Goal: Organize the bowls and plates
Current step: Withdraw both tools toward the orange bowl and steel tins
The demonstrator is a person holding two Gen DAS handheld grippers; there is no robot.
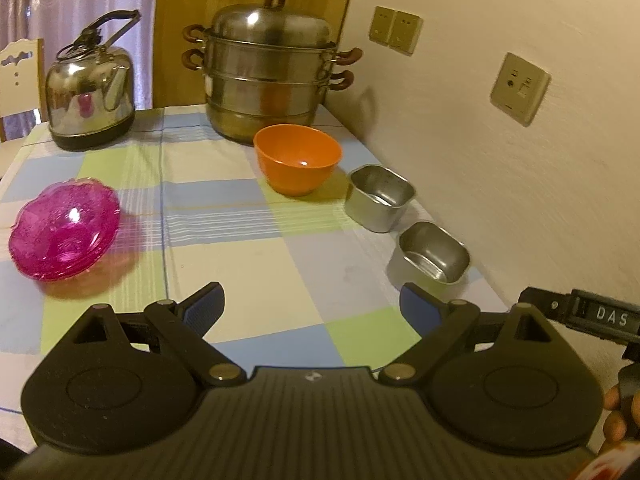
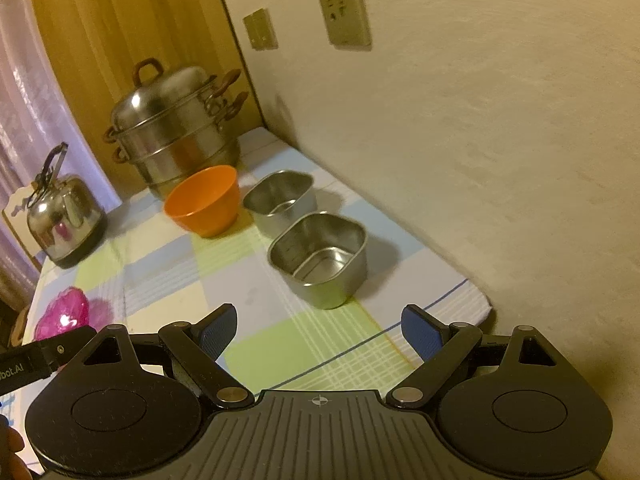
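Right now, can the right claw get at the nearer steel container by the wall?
Probably yes. The right claw is open and empty, and only bare tablecloth lies between it and the nearer steel container, which stands apart from the farther one.

The right gripper (image 2: 316, 332) stands wide apart and empty at the bottom of the frame, over the checked worktop (image 2: 168, 280). Mid-frame sit two steel containers (image 2: 320, 258), an orange bowl (image 2: 204, 200) left of them, a steamer pot (image 2: 176, 128) behind.
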